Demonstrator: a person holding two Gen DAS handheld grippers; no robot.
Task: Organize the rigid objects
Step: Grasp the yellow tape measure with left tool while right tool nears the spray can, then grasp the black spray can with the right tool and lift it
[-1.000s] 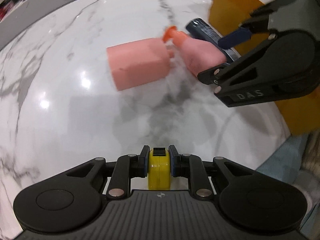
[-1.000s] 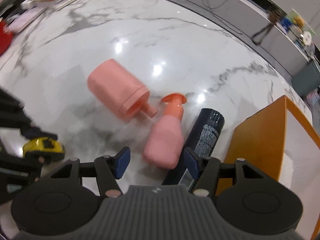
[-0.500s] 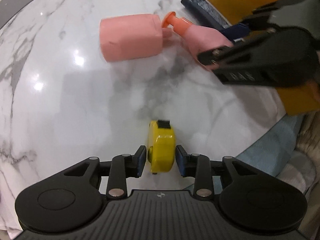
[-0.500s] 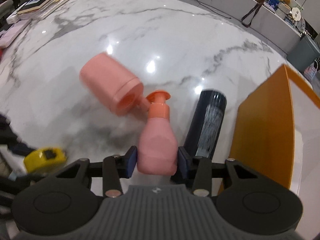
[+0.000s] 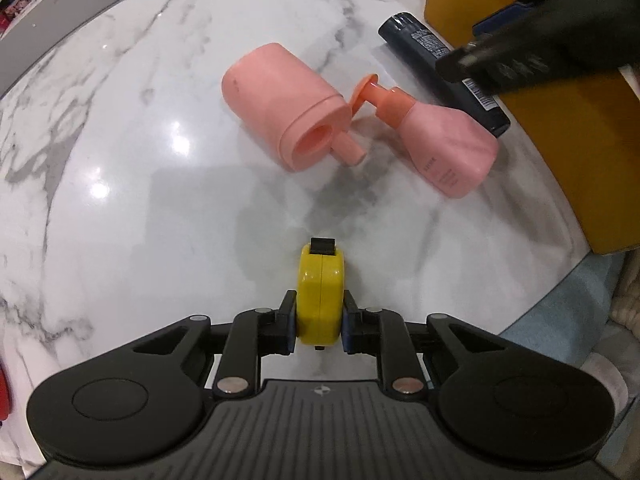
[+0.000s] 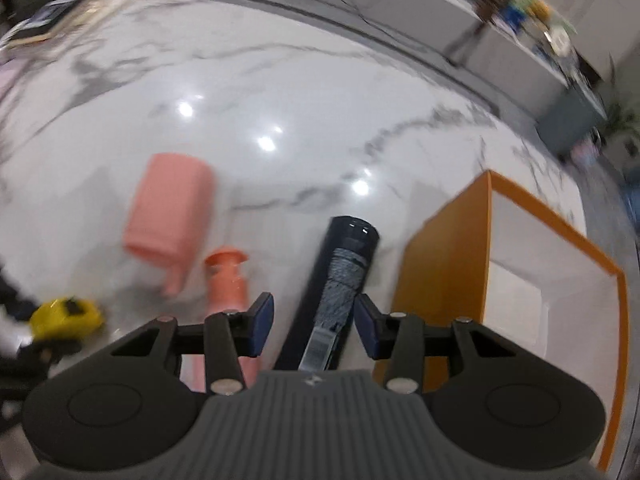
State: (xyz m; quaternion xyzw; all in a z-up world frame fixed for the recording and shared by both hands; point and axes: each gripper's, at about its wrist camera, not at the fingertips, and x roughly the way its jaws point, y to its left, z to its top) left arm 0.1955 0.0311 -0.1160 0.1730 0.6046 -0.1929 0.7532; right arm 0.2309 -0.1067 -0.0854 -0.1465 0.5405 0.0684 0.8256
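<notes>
on the right side of the bench (image 5: 120, 200) stands your orange box (image 6: 448, 256), its white inside showing nothing in the part you can see from the right wrist view. just beside its near wall lies the dark bottle (image 6: 340, 272), flat on the marble with its cap pointing away from you. next over, the pink pump bottle (image 5: 448, 140) lies on its side, its orange pump head (image 5: 370, 92) touching the rim of the big pink bottle (image 5: 280, 104), which also lies flat with its spout (image 5: 348, 150) toward you.

your left gripper (image 5: 319, 322) has its jaws clenched on the yellow tape measure (image 5: 320, 292), which sits on the marble near the bench's front edge; a pale blue cloth (image 5: 560, 320) shows past that edge on the right. open marble stretches to the left and far side of the bottles, with a dark rim running round the far edge.

your right gripper (image 6: 314, 326) hangs with jaws released, straddling the dark bottle without touching it; the blue pads (image 6: 260, 322) stand apart from it on both sides.

half a second ago those right jaws sat either side of the pink pump bottle; now they have shifted over to the dark bottle, and the pump bottle lies free to their left. your left jaws, which were parted round the tape measure then, have closed onto it. the big pink bottle has turned, so its spout end now faces the left camera.
</notes>
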